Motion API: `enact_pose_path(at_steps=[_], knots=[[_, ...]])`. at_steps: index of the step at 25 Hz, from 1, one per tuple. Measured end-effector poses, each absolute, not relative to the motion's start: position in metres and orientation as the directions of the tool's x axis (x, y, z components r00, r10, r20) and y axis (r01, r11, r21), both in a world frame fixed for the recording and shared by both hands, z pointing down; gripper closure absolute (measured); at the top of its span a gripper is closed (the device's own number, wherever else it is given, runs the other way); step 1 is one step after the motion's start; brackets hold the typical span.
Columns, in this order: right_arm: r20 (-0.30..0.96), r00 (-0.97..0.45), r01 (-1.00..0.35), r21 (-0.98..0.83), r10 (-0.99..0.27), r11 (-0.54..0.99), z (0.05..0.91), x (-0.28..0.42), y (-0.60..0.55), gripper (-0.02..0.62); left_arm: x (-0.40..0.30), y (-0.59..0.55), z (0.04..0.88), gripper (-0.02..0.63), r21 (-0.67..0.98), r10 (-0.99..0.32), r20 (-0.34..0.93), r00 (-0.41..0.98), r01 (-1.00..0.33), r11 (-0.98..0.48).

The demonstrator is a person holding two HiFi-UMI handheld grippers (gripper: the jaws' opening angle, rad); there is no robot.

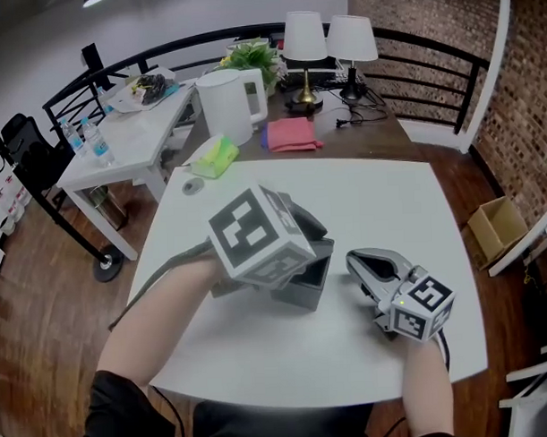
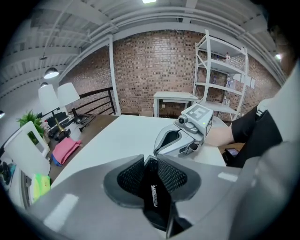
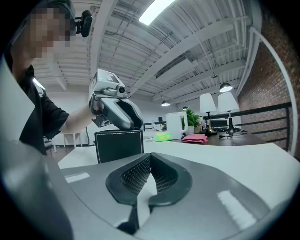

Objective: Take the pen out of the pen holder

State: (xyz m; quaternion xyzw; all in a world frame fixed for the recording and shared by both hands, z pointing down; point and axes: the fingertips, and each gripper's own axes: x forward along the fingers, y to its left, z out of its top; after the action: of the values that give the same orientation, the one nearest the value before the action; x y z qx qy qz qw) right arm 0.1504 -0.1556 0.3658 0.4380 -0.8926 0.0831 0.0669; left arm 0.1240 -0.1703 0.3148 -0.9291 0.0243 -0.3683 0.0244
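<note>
The left gripper (image 2: 151, 161) seemingly clasps the pen (image 2: 154, 196) above its holder (image 1: 310, 289).

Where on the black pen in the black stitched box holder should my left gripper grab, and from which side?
Take the black pen on its upper barrel, near the white print, coming down from above: the black white-stitched box pen holder is open only at the top and hides the rest. The left gripper has its pads either side of that barrel.
</note>
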Motion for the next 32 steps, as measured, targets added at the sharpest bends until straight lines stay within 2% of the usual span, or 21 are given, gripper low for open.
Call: enact_pose_path(at_steps=[4, 6, 8, 13, 20, 24, 28, 32], knots=[[0.197, -0.606, -0.794, -0.095, -0.771, 0.6, 0.369, 0.149, -0.153, 0.581, 0.122, -0.163, 0.32, 0.517, -0.112, -0.055, 0.687, 0.725, 0.031, -0.993], [0.199, -0.605, -0.795, -0.092, -0.771, 0.6, 0.369, 0.149, -0.152, 0.581, 0.124, -0.158, 0.32, 0.549, -0.125, -0.04, 0.682, 0.73, 0.063, -0.99], [0.198, -0.606, -0.794, -0.09, -0.77, 0.601, 0.368, 0.15, -0.153, 0.581, 0.126, -0.158, 0.319, 0.549, -0.123, -0.03, 0.686, 0.727, 0.075, -0.99], [0.197, -0.607, -0.794, -0.093, -0.77, 0.601, 0.367, 0.149, -0.154, 0.581, 0.124, -0.16, 0.318, 0.552, -0.112, -0.027, 0.695, 0.719, 0.071, -0.991], [0.201, -0.61, -0.791, -0.095, -0.767, 0.604, 0.367, 0.149, -0.154, 0.581, 0.119, -0.161, 0.308, 0.558, -0.099, -0.027, 0.61, 0.792, 0.043, -0.994], [0.199, -0.609, -0.792, -0.094, -0.768, 0.603, 0.367, 0.15, -0.154, 0.581, 0.115, -0.165, 0.288, 0.558, -0.077, -0.037, 0.479, 0.877, 0.0, -0.997], [0.199, -0.604, -0.796, -0.093, -0.772, 0.599, 0.367, 0.152, -0.155, 0.581, 0.103, -0.173, 0.253, 0.558, -0.013, -0.037, 0.259, 0.965, -0.035, -0.999], [0.195, -0.599, -0.799, -0.093, -0.776, 0.594, 0.368, 0.154, -0.156, 0.581, 0.081, -0.186, 0.22, 0.558, 0.089, -0.063, 0.048, 0.997, -0.067, -0.994]])
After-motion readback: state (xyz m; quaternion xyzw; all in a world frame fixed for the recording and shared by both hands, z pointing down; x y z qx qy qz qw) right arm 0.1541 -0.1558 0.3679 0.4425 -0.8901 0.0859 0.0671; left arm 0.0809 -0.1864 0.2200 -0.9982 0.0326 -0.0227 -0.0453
